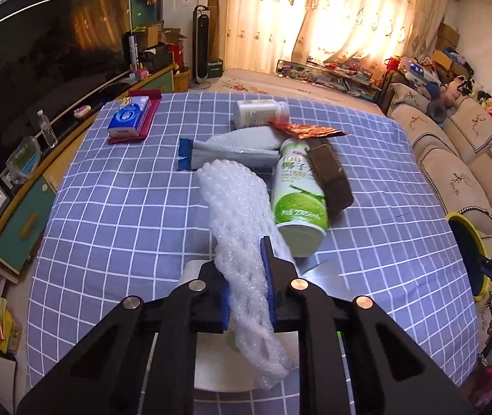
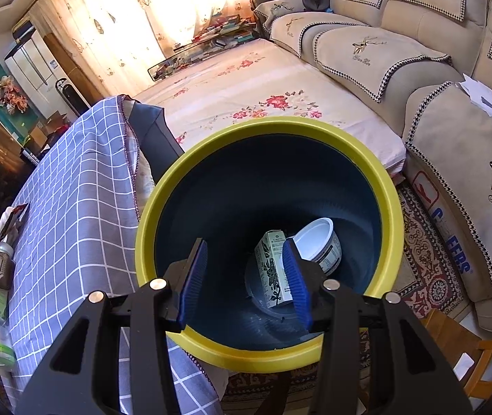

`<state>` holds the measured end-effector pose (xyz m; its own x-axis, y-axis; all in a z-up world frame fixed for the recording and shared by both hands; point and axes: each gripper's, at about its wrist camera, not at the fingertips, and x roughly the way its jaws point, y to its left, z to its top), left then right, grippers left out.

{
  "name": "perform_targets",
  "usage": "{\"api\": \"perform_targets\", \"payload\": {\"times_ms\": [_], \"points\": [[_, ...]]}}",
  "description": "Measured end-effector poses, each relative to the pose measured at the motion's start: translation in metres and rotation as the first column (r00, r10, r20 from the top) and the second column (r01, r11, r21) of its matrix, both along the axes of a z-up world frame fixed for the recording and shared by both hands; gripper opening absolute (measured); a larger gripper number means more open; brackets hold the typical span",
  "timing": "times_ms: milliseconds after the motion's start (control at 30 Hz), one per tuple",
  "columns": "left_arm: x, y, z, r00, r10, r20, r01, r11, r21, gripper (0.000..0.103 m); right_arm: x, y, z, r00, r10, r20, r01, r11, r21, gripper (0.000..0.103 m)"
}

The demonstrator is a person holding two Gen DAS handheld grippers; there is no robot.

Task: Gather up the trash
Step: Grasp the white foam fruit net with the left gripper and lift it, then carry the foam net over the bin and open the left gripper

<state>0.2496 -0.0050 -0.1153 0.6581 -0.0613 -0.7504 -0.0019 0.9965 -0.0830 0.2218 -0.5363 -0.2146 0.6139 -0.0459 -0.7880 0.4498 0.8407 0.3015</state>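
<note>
My left gripper point(image 1: 246, 266) is shut on a white foam fruit net point(image 1: 235, 207) and holds it above the blue checked tablecloth point(image 1: 114, 207). Beyond it lie a green-labelled bottle point(image 1: 297, 200), a brown brush point(image 1: 330, 176), a red foil wrapper point(image 1: 306, 130), a white bottle point(image 1: 259, 112) and a white pouch with a blue end point(image 1: 232, 148). My right gripper point(image 2: 246, 269) is open and empty over the mouth of a yellow-rimmed dark bin point(image 2: 389, 190). Inside the bin lie a small carton point(image 2: 272, 266) and a white tub point(image 2: 318, 242). The bin's rim also shows in the left wrist view point(image 1: 467, 228) at the right edge.
A blue tissue box on a red book point(image 1: 130, 117) sits at the table's far left. A beige sofa point(image 2: 401, 52) stands right of the table, with a floral-covered bed point(image 2: 263, 83) beyond. A TV cabinet point(image 1: 21, 214) runs along the left. A white tray point(image 1: 225, 370) lies under my left gripper.
</note>
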Motion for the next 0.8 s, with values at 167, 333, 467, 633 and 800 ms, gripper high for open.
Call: {"api": "perform_targets", "payload": {"times_ms": [167,333,467,633,800], "points": [[-0.012,-0.012,0.019,0.998,-0.04,0.046,0.04,0.999,0.007,0.014,-0.004,0.0,0.008,1.0,0.0,0.021,0.0,1.0,-0.001,0.043],[-0.029,-0.032,0.05,0.989,-0.097,0.112,0.097,0.995,0.01,0.014,-0.011,-0.001,0.017,0.999,-0.001,0.046,0.002,1.0,-0.01,0.043],[-0.038,-0.056,0.068,0.975,-0.166,0.146,0.165,0.986,0.016,0.014,-0.018,-0.004,0.022,0.998,-0.009,0.06,0.01,1.0,-0.017,0.043],[-0.038,-0.111,0.079,0.937,-0.311,0.16,0.313,0.95,0.016,0.014,-0.029,-0.008,0.026,0.998,-0.021,0.067,0.023,0.999,-0.029,0.043],[-0.026,-0.189,0.074,0.866,-0.481,0.136,0.486,0.874,-0.001,0.014,-0.047,-0.018,0.032,0.995,-0.054,0.078,0.059,0.997,-0.054,0.043]]}}
